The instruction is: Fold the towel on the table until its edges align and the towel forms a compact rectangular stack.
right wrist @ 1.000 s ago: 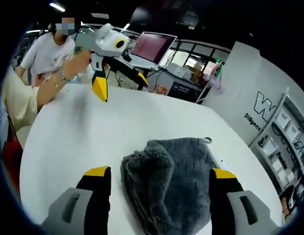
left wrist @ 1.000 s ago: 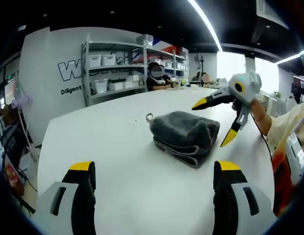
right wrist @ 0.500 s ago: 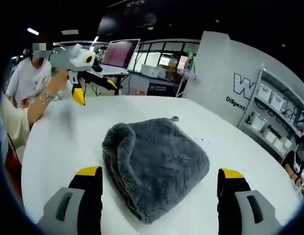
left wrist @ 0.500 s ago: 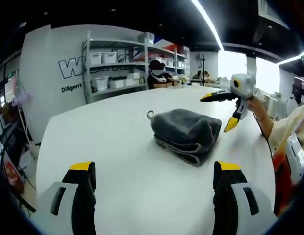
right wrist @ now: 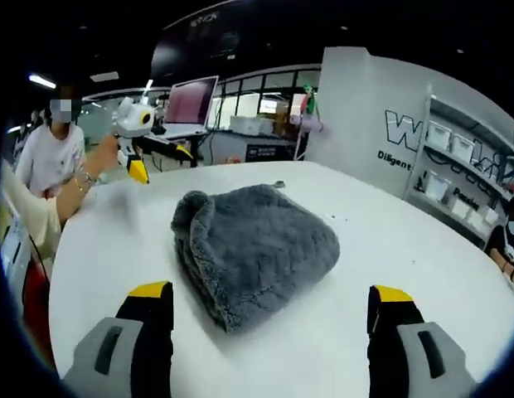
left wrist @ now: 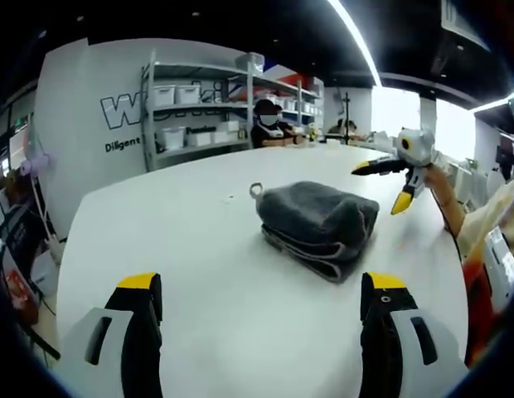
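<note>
Left gripper (left wrist: 261, 311) at the bottom of its own view, yellow-tipped jaws wide apart, nothing between them but bare white table (left wrist: 199, 249). Right gripper (right wrist: 273, 319), same story in the right gripper view: jaws spread, empty. Just above centre in the left gripper view sits the grey towel (left wrist: 317, 225), folded into a layered bundle with a small hanging loop (left wrist: 257, 191) at its left end; the stacked edges face this camera. The right gripper view shows only its plush rounded top, centre frame, layers hidden. At right of the left gripper view the right gripper floats beyond the towel, held by a hand (left wrist: 438, 186). Shelves (left wrist: 199, 108) stand at upper left, boxes too small to read.
</note>
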The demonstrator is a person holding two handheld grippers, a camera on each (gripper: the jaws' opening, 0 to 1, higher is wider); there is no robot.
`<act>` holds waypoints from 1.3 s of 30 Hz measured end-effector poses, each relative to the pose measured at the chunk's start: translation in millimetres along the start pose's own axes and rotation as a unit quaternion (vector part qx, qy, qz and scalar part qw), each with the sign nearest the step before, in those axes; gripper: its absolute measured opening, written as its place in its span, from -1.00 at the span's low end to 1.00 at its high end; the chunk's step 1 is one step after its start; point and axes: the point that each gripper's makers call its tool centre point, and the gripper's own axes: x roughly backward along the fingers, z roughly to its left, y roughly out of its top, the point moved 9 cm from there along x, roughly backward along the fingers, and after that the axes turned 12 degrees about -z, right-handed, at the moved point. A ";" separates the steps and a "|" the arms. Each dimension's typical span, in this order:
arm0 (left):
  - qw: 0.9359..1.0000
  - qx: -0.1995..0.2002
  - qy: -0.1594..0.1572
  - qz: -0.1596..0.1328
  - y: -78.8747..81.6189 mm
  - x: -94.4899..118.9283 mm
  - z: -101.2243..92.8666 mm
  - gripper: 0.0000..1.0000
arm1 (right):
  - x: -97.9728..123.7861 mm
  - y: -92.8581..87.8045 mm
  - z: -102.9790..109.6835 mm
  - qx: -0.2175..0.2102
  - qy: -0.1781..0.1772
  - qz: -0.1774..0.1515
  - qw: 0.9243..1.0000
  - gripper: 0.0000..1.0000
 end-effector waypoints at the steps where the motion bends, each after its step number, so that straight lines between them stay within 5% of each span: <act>1: 1.000 -0.001 -0.003 -0.001 0.5 -1.2 -2.0 0.95 | 1.2 -1.2 0.2 -0.002 0.002 0.001 1.000 0.99; 11: 0.998 -0.033 -0.049 -0.003 2.8 -19.5 -37.6 0.76 | 11.0 -1.4 -2.1 -0.021 0.000 -0.014 1.000 0.99; 22: 0.996 -0.019 -0.087 -0.023 2.4 -30.5 -59.2 0.39 | 9.9 -1.2 4.5 -0.018 0.009 -0.014 1.000 0.98; 30: 0.994 -0.012 -0.109 -0.021 -7.0 -42.7 -72.4 0.07 | 8.1 -1.0 8.6 -0.011 0.017 -0.013 1.000 0.94; 35: 0.990 -0.001 -0.140 -0.033 -9.3 -46.8 -82.0 -0.42 | 8.3 -1.1 11.2 -0.010 0.019 -0.016 1.000 0.93; 39: 0.989 -0.010 -0.145 -0.032 -12.8 -50.9 -86.8 -0.43 | 7.7 -1.4 10.4 -0.010 0.020 -0.014 1.000 0.93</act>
